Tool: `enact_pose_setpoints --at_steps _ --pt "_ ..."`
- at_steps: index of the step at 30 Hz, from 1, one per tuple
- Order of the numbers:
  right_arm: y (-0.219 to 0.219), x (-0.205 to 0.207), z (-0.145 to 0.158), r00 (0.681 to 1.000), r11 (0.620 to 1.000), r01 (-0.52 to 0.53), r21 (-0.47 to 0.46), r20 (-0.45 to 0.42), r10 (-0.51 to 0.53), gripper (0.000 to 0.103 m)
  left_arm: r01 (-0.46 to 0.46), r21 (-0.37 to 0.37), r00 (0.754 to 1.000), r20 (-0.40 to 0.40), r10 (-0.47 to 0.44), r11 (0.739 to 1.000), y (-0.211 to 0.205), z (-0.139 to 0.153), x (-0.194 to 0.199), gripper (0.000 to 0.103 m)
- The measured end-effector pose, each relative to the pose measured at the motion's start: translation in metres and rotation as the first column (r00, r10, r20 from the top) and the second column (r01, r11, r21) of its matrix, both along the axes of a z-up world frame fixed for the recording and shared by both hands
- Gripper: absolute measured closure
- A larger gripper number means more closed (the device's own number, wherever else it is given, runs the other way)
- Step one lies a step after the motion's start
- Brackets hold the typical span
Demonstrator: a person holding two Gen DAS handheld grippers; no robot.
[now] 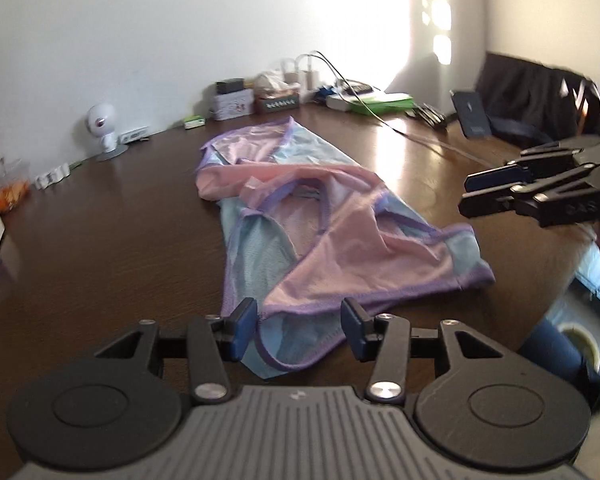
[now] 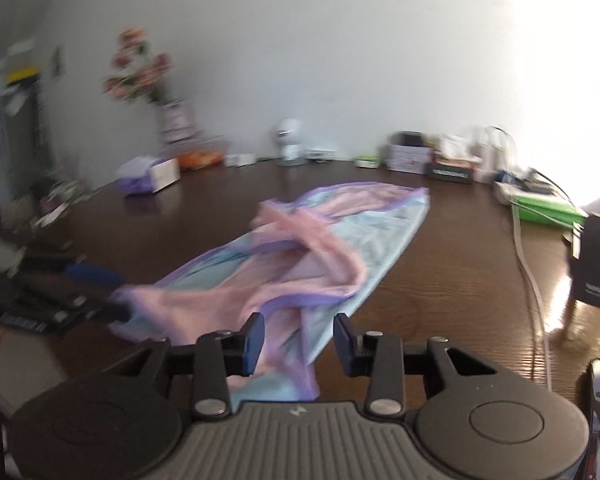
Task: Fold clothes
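Mesh jersey (image 1: 312, 216), pink and blue, is lying half-folded mid-worktop (image 1: 100, 240); left gripper (image 1: 298, 330) and right gripper (image 2: 299, 340) are both hovering part-open at its near hem, gripping nothing, probably letting the fold settle.

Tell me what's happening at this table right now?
A person with a handheld gripper in each hand is folding a pink, light-blue and purple-trimmed mesh garment on a dark wooden table. It lies partly folded and rumpled. The left gripper and the right gripper both stand open at its near edge, gripping nothing.
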State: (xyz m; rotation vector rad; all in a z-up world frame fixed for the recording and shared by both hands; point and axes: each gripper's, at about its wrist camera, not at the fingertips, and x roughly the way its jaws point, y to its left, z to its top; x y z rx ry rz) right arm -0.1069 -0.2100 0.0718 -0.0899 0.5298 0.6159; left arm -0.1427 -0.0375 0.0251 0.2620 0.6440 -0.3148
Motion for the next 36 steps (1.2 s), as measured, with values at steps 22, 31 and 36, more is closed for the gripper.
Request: enact_pose_setpoints --at_steps 22,31,36 --pt "0.059 -0.009 -0.024 0.999 0.972 -0.045 -0.232 0.013 0.049 0.084 -0.125 0.025 0.985 0.118 0.122 0.992 -0.005 0.028 0.003 0.100" --pt "0.030 -0.004 0.010 0.994 0.993 0.061 -0.106 0.098 -0.051 0.092 -0.036 0.155 0.998 0.063 0.027 0.987 -0.037 0.004 0.012 0.059" --pt "0.015 0.000 0.023 0.990 0.997 0.066 -0.038 0.129 -0.061 0.092 0.025 0.253 0.999 0.032 -0.034 0.967 -0.059 -0.011 0.019 0.059"
